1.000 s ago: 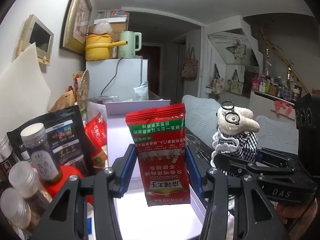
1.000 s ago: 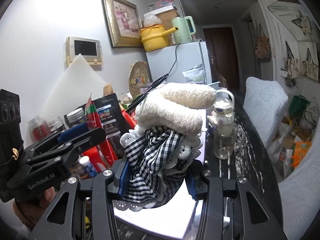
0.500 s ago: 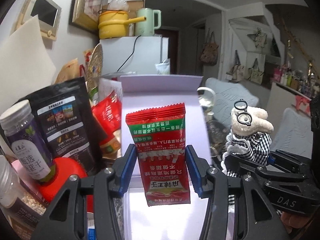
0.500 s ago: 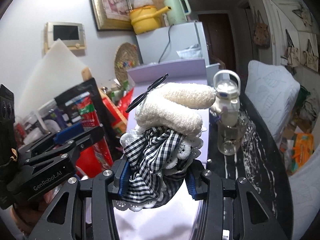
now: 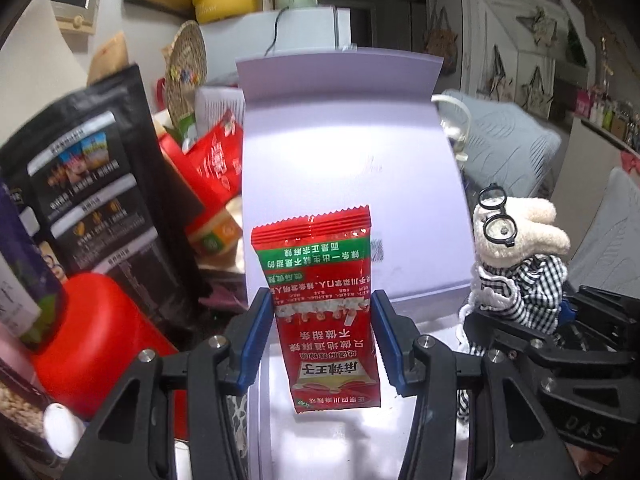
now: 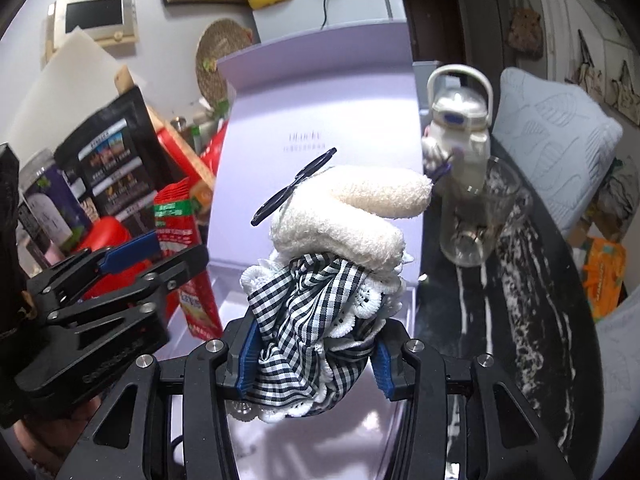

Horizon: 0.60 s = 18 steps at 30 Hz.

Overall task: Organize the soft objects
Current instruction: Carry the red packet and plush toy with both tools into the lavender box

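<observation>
L gripper [image 5: 323, 330] clenches red foil snack packet [image 5: 320, 300], R gripper [image 6: 316, 354] grasps gingham-dressed cream plush toy [image 6: 332, 256] — we've both lifted over open lilac box [image 5: 344, 152], nothing placed yet.

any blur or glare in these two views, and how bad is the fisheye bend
Left wrist view: the black pouch and jars at the left edge are smeared, the red snack packet is sharp, and the lilac box lid bows outward. Right wrist view: the plush toy is crisp, a bright glare patch sits on the lid, and the frame corners are dark.
</observation>
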Tool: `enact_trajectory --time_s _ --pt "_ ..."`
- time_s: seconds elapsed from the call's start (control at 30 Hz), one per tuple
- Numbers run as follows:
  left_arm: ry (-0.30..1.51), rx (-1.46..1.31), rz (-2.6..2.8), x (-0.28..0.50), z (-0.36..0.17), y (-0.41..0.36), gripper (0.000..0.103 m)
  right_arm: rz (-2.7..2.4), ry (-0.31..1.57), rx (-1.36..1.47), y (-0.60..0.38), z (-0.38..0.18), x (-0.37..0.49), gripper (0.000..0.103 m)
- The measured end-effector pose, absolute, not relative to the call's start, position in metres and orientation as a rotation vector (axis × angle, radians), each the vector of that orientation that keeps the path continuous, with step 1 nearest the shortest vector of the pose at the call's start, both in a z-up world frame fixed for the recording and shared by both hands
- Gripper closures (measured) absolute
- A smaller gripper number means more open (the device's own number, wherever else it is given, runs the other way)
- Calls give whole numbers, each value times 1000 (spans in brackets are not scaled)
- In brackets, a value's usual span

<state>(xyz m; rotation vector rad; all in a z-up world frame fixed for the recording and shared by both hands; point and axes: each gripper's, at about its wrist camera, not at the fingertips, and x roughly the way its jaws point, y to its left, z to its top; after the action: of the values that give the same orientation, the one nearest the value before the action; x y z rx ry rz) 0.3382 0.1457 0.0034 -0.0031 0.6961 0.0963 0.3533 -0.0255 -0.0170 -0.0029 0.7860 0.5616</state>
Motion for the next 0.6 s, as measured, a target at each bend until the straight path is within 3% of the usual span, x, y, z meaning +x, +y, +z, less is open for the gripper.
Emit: enact_trajectory --time_s 0.6 --pt "918 -51 80 366 -47 159 54 520 864 -97 -2 -48 357 55"
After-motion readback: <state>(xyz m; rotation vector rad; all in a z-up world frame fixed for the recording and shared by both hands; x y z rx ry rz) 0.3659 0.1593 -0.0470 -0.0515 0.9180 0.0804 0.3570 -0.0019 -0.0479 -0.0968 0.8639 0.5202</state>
